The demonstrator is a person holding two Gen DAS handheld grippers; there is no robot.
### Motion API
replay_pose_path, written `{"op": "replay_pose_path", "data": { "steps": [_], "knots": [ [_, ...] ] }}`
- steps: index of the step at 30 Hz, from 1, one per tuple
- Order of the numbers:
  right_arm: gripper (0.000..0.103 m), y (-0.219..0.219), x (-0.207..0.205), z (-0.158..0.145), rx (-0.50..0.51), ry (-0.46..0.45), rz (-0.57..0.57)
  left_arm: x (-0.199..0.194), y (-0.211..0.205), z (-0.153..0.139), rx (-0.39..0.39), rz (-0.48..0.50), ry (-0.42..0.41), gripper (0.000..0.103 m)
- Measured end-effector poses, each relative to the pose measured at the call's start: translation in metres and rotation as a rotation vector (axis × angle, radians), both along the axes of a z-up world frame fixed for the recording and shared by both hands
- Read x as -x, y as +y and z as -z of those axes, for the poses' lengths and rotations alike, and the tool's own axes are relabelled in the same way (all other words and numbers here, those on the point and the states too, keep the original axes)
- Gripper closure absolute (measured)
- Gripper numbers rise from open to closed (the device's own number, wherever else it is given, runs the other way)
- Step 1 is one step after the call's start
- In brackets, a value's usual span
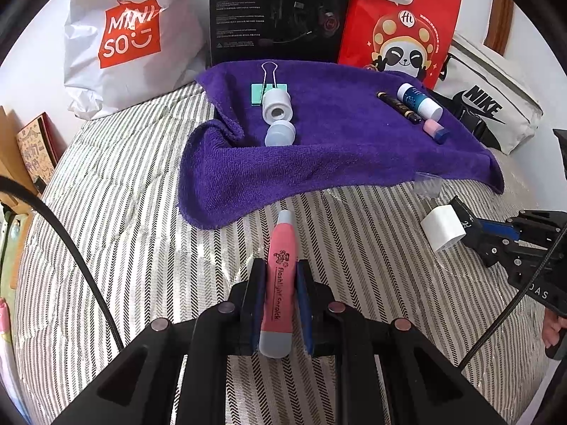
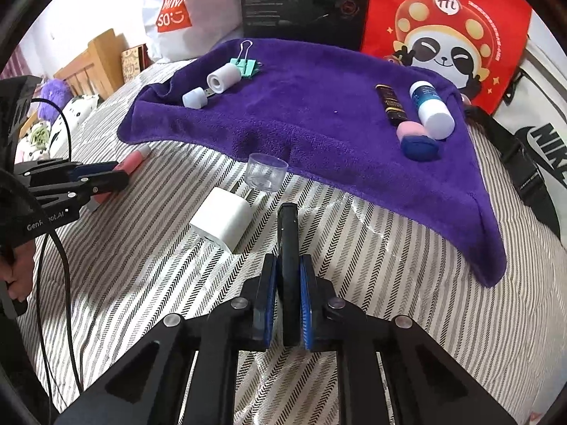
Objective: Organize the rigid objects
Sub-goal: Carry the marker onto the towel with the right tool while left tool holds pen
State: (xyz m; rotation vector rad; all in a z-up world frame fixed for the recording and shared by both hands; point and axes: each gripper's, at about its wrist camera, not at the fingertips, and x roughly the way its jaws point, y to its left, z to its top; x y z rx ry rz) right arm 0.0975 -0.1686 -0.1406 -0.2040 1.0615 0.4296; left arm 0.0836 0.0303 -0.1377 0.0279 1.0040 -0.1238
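My left gripper [image 1: 280, 269] is shut on a pink flashlight pen [image 1: 280, 265], low over the striped bed; it also shows in the right wrist view [image 2: 122, 173]. My right gripper [image 2: 287, 262] is shut on a slim black object [image 2: 287, 244] beside a white charger cube [image 2: 223, 221]. A purple towel [image 1: 336, 156] lies beyond. On it are a green binder clip [image 1: 257, 94], a white cylinder [image 1: 277, 106], a pale cap [image 1: 280, 134], a dark tube [image 1: 398, 106], a blue-white bottle [image 1: 420, 101] and a pink-blue piece [image 1: 436, 131].
A clear plastic cup [image 2: 267, 171] stands on the bed by the towel's edge. A Miniso bag [image 1: 131, 35], a black box [image 1: 276, 10], a red panda bag [image 1: 404, 24] and a Nike bag [image 1: 489, 106] line the back. A cable [image 1: 71, 248] runs at left.
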Motion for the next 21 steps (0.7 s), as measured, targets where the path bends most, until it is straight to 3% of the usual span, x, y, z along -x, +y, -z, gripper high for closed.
{"op": "replay_pose_path", "data": {
  "steps": [7, 11, 15, 21],
  "knots": [
    [0.09, -0.004, 0.005, 0.003, -0.051, -0.044, 0.051, 0.001, 0.0, 0.0, 0.015, -0.008, -0.004, 0.086],
    [0.091, -0.004, 0.003, 0.001, -0.049, 0.0, 0.042, 0.001, 0.002, -0.002, 0.02, -0.005, 0.012, 0.086],
    [0.091, -0.008, 0.009, -0.001, -0.064, 0.034, 0.034, 0.002, 0.008, -0.004, 0.066, -0.008, 0.029, 0.086],
    [0.091, -0.02, 0.015, -0.015, -0.087, 0.016, 0.05, 0.006, 0.015, -0.015, 0.143, -0.001, 0.017, 0.086]
  ]
}}
